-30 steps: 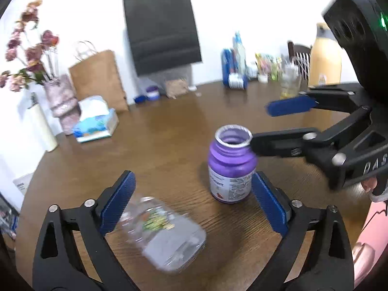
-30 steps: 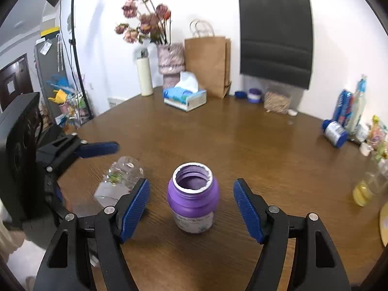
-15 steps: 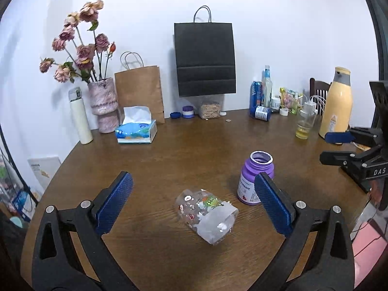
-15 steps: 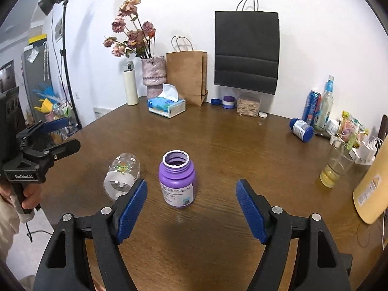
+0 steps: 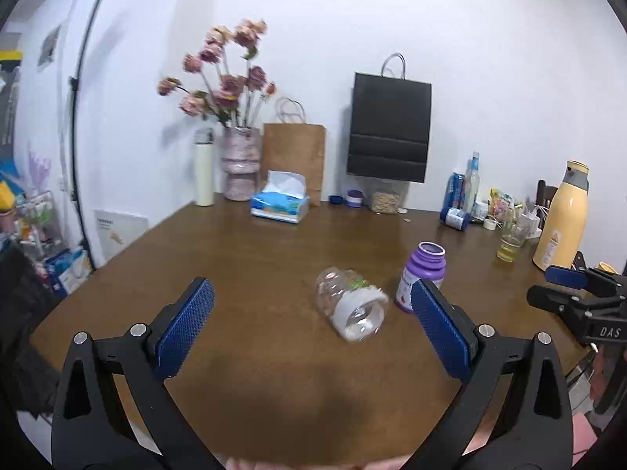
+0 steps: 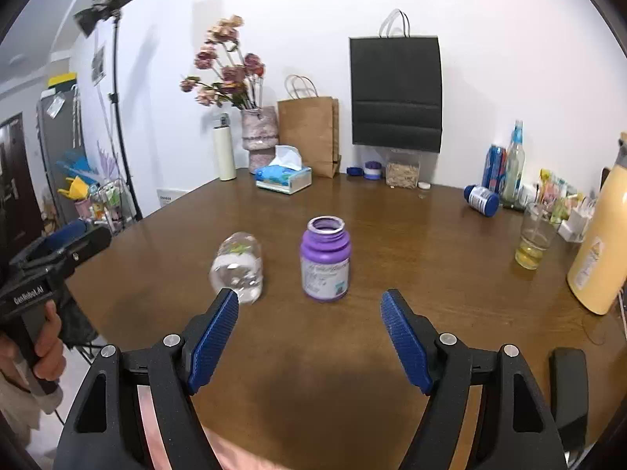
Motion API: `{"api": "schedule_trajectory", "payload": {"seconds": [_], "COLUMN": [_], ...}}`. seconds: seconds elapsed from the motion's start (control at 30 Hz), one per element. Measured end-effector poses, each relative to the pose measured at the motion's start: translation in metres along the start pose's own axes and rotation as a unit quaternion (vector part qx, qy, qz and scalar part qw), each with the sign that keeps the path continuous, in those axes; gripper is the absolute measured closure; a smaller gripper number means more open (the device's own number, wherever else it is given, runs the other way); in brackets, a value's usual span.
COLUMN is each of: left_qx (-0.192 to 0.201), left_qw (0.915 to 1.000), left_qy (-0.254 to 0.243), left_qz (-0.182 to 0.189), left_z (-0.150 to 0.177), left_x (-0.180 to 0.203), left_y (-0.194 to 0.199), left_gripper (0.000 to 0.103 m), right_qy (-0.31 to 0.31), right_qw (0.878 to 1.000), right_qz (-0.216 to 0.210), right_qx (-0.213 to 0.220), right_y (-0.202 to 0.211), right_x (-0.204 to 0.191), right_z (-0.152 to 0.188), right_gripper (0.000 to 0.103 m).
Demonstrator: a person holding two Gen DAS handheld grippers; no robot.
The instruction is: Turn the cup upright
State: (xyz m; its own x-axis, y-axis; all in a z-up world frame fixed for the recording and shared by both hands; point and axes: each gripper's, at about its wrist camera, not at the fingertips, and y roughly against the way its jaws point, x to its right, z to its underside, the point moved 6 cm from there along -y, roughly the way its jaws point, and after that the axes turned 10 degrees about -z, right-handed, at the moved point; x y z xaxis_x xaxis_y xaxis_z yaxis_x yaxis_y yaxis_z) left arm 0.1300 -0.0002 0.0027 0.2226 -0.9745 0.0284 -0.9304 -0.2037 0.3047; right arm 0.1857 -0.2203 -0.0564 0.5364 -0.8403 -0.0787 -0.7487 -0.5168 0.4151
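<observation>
Wooden table (image 5: pixel 274 258): right wrist alone shows chair (image 6: pixel 568 387).

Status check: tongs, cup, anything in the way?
Left tongs, right tongs open, empty. Clear plastic cup on its side, untouched. Upright purple plastic bottle close beside it.

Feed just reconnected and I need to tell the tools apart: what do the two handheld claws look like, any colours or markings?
Both look alike: the left claw and right claw have black plastic linkage arms with silver pivot screws and textured blue rubber finger pads. White lettering marks the bodies: "GenRobot.AI" on the left one seen from the right wrist, "DAS" on the right one seen from the left. No cables show on either.
</observation>
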Motion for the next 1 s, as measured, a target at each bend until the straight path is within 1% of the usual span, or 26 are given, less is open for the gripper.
{"api": "schedule_trajectory", "payload": {"seconds": [0.07, 0.13, 0.17, 0.23, 0.27, 0.3, 0.4, 0.43, 0.5, 0.53, 0.6, 0.73, 0.8, 1.0], "left_qx": [0.010, 0.026, 0.037, 0.058, 0.063, 0.065, 0.053, 0.060, 0.093, 0.095, 0.088, 0.083, 0.079, 0.085], "left_qw": [0.9998, 0.9993, 0.9989, 0.9967, 0.9961, 0.9960, 0.9978, 0.9973, 0.9933, 0.9932, 0.9944, 0.9955, 0.9958, 0.9952], "left_qy": [0.005, 0.004, -0.008, -0.033, -0.034, -0.023, -0.011, -0.015, -0.028, -0.020, -0.010, -0.017, -0.016, -0.018], "left_qz": [-0.018, -0.025, -0.027, -0.046, -0.052, -0.057, -0.039, -0.041, -0.062, -0.065, -0.058, -0.043, -0.044, -0.045], "left_z": [0.004, 0.013, 0.017, 0.026, 0.030, 0.038, 0.060, 0.066, 0.066, 0.062, 0.061, 0.064, 0.065, 0.066], "left_x": [-0.008, -0.012, -0.011, -0.011, -0.013, -0.017, -0.021, -0.020, -0.021, -0.023, -0.024, -0.019, -0.020, -0.021], "left_y": [0.019, 0.039, 0.048, 0.067, 0.074, 0.085, 0.105, 0.114, 0.129, 0.129, 0.125, 0.125, 0.125, 0.128], "left_gripper": [0.000, 0.000, 0.000, 0.000, 0.000, 0.000, 0.000, 0.000, 0.000, 0.000, 0.000, 0.000, 0.000, 0.000], "right_qy": [0.010, 0.005, 0.001, -0.007, -0.012, -0.023, -0.037, -0.032, -0.004, 0.011, 0.009, 0.003, 0.004, 0.013], "right_qw": [1.000, 1.000, 1.000, 1.000, 1.000, 1.000, 0.997, 0.997, 0.998, 0.999, 0.999, 0.999, 0.999, 0.998], "right_qz": [0.001, 0.007, 0.001, -0.003, -0.005, -0.012, -0.024, -0.022, -0.014, -0.009, -0.014, -0.006, -0.007, -0.012], "right_qx": [0.007, 0.009, 0.008, 0.004, 0.006, 0.018, 0.059, 0.064, 0.061, 0.051, 0.046, 0.049, 0.050, 0.052], "right_y": [0.013, 0.024, 0.028, 0.036, 0.039, 0.048, 0.074, 0.080, 0.084, 0.083, 0.080, 0.079, 0.080, 0.077], "right_x": [-0.013, -0.023, -0.028, -0.038, -0.041, -0.046, -0.062, -0.068, -0.076, -0.080, -0.081, -0.079, -0.079, -0.084], "right_z": [0.009, 0.020, 0.027, 0.042, 0.047, 0.058, 0.085, 0.094, 0.103, 0.106, 0.106, 0.105, 0.105, 0.106], "right_gripper": [0.023, 0.023, 0.023, 0.023, 0.023, 0.023, 0.023, 0.023, 0.023, 0.023, 0.023, 0.023, 0.023, 0.023]}}
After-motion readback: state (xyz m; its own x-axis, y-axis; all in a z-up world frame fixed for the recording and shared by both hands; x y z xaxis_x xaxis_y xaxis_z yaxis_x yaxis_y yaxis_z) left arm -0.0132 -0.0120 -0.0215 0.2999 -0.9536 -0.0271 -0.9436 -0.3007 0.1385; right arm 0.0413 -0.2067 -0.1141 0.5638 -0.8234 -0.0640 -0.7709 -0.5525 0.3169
